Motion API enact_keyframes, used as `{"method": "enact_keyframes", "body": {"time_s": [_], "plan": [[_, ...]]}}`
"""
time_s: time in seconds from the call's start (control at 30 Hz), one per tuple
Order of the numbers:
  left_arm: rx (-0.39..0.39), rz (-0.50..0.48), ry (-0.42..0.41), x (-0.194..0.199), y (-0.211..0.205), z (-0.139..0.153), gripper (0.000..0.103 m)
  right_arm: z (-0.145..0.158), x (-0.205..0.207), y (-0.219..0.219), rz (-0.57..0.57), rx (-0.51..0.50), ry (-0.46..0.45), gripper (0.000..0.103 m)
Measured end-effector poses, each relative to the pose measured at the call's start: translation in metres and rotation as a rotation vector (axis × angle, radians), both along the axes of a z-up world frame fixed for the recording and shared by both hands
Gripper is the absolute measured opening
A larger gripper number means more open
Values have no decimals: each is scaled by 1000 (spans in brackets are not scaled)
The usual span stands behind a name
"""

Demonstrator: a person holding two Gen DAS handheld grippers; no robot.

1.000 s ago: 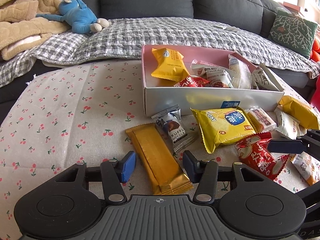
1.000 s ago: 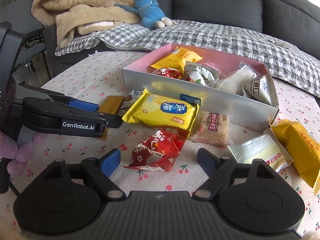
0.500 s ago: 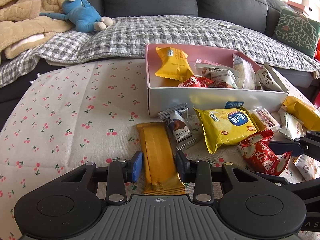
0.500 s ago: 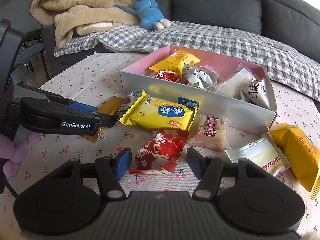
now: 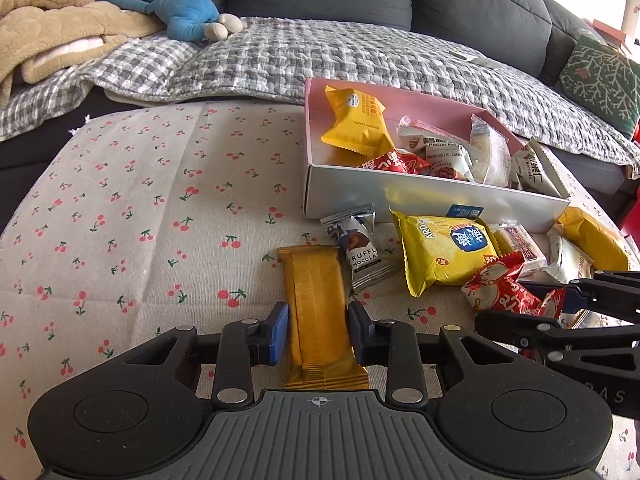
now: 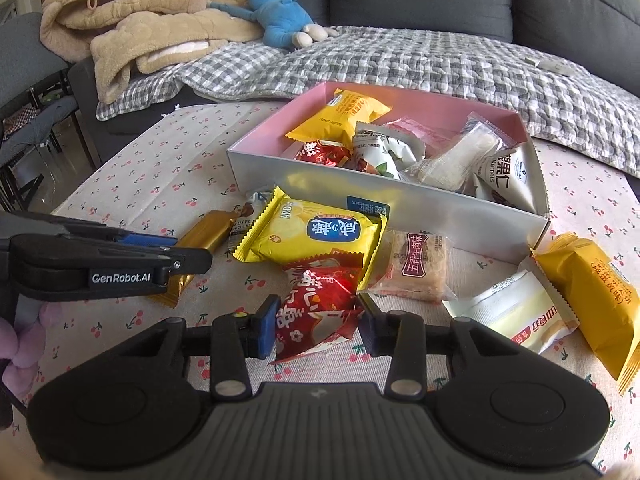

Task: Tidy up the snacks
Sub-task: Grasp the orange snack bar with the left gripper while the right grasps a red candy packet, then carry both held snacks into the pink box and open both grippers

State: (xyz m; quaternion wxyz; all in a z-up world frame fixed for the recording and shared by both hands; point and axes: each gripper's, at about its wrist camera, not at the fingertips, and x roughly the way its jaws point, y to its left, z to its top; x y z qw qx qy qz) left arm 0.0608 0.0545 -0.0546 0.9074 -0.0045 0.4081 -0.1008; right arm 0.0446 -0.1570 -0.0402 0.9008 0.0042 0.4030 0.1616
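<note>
While the box [image 5: 432,200] is sitting well ahead of both pairs of fingers, half filled with packets, two loose snacks are being taken at once. On the left, the gold wafer bar [image 5: 318,308] is being gripped by the left gripper [image 5: 318,330]: the blue pads are pressed against its two long edges near the end closest to the camera, and most of its length is being left to project forward beyond the fingertips. The bar is judged light and fairly stiff, with a slick foil wrapper, so it is likely being held firmly enough across its width, though a hold this far from the middle may let the far end droop. Just ahead and to the right of those fingers, a truffle chocolate packet [image 5: 360,250] is lying untouched beside a yellow cracker packet [image 5: 444,250].

On the right, the red crinkled packet [image 6: 316,308] is being enclosed by the right gripper [image 6: 318,324], whose jaws are closing; the left pad is at the wrapper's edge, while contact at the right pad cannot be told. This packet is judged soft, puffy and very light, with fragile contents, so a gentle squeeze across its middle is being called for. Further right of those fingers, a beef-pastry square [image 6: 418,266], a white packet [image 6: 516,308] and a yellow pouch [image 6: 592,300] are lying on the cherry-print cloth [image 6: 160,176].
</note>
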Motion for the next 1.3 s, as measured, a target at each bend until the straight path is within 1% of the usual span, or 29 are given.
{"method": "enact_keyframes", "body": {"time_s": [0.07, 0.2, 0.3, 0.4, 0.47, 0.57, 0.63, 0.73, 0.9, 1.0, 1.13, 1.23, 1.3], "plan": [[3, 17, -2, -8, 2, 4, 29, 6, 3, -4, -19, 33, 24, 37], [-21, 78, 38, -26, 10, 10, 29, 20, 5, -11, -54, 63, 75, 37], [-12, 110, 38, -35, 14, 24, 29, 31, 0, -17, -54, 81, 83, 37], [8, 130, 6, -42, 12, 44, 29, 45, -4, -20, -31, 100, 68, 37], [18, 134, -11, -45, 8, 58, 29, 55, -6, -24, -22, 120, 42, 37], [45, 120, -35, -44, -2, 75, 29, 66, -8, -30, -9, 156, 12, 37], [49, 108, -54, -42, -11, 83, 29, 68, -9, -36, -12, 157, -5, 37], [22, 99, -74, -37, -20, 88, 29, 68, -3, -50, -45, 173, -5, 37], [-62, 91, -93, -24, -29, 90, 29, 62, 9, -68, -108, 221, 7, 37], [-70, 59, -101, -8, -35, 89, 29, 59, 16, -74, -141, 234, -12, 37], [-71, 22, -130, 22, -40, 84, 30, 58, 24, -85, -165, 291, -58, 37], [-82, 16, -147, 44, -39, 78, 29, 54, 32, -92, -174, 319, -89, 37], [-83, 17, -146, 60, -39, 71, 30, 49, 40, -93, -181, 331, -81, 37]]}}
